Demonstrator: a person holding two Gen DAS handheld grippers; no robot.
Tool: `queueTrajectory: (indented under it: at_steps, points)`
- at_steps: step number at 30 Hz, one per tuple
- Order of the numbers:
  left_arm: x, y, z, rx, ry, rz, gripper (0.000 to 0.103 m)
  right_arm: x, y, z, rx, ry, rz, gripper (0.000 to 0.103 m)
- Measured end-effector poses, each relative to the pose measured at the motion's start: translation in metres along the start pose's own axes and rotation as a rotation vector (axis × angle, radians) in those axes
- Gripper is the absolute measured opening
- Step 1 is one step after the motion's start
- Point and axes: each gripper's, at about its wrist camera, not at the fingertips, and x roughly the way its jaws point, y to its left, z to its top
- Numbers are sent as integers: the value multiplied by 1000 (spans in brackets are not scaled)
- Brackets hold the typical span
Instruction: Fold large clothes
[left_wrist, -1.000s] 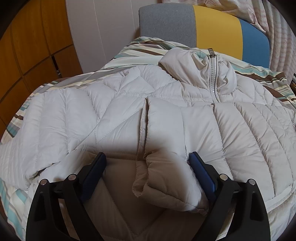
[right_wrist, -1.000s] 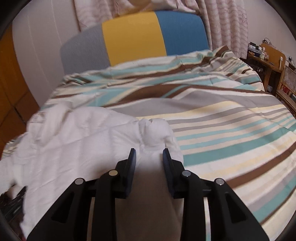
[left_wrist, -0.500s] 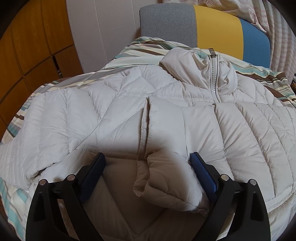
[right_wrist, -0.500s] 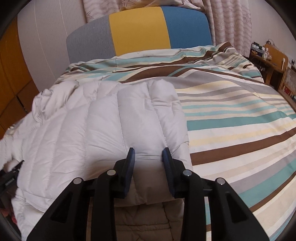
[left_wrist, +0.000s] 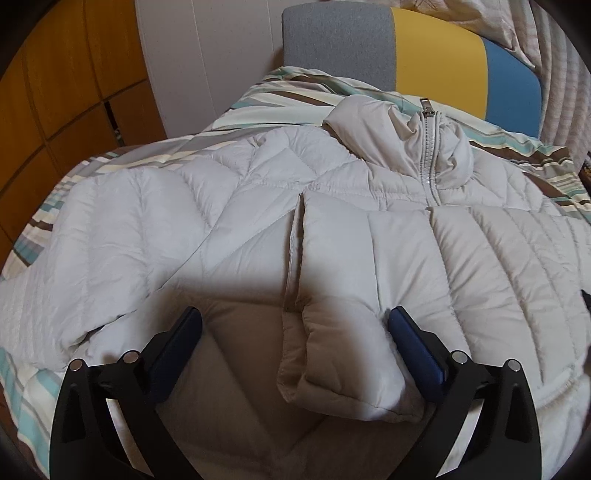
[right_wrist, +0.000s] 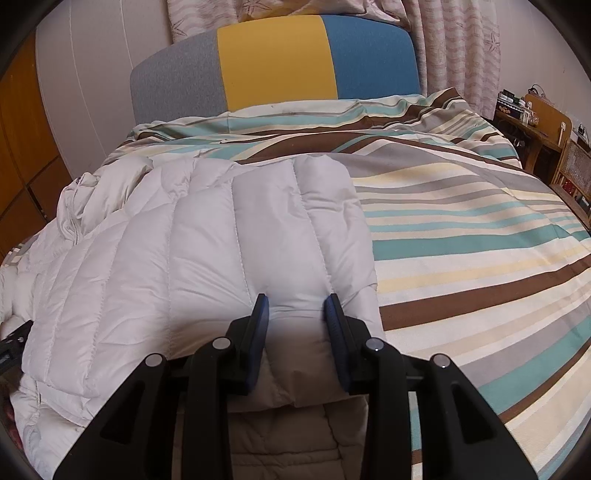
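Note:
A pale grey quilted down jacket (left_wrist: 221, 206) lies face up on the bed, collar and zipper (left_wrist: 428, 147) toward the headboard. One sleeve is folded across its front, and the cuff (left_wrist: 343, 354) rests between the fingers of my left gripper (left_wrist: 295, 314). Those jaws are opening wide and do not press on the cuff. In the right wrist view the jacket's side panel (right_wrist: 203, 240) is folded over. My right gripper (right_wrist: 296, 301) is shut on its puffy near edge, down at the bed.
The striped bed cover (right_wrist: 461, 229) stretches off to the right of the jacket. A grey, yellow and blue headboard (right_wrist: 277, 62) stands at the far end. An orange wardrobe (left_wrist: 55, 74) is on the left, a wooden desk (right_wrist: 535, 118) on the right.
The right gripper has brought the jacket's side panel down, and it now lies flat and folded over. The left jaws have spread a little wider around the cuff.

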Motion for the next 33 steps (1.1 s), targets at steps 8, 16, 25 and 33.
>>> queueTrajectory:
  at_steps: [8, 16, 25, 33]
  points:
    - [-41, 58, -8, -102, -47, -58, 100, -1, 1, 0, -7, -1, -7, 33]
    - [-79, 168, -15, -284, -151, 128, 100, -1, 1, 0, -13, -2, -14, 33]
    - [-77, 294, -52, -553, -95, 311, 100, -1, 2, 0, -15, -2, -17, 33]
    - [-77, 382, -92, -798, -53, 403, 100, -1, 3, 0, -15, -3, -20, 34]
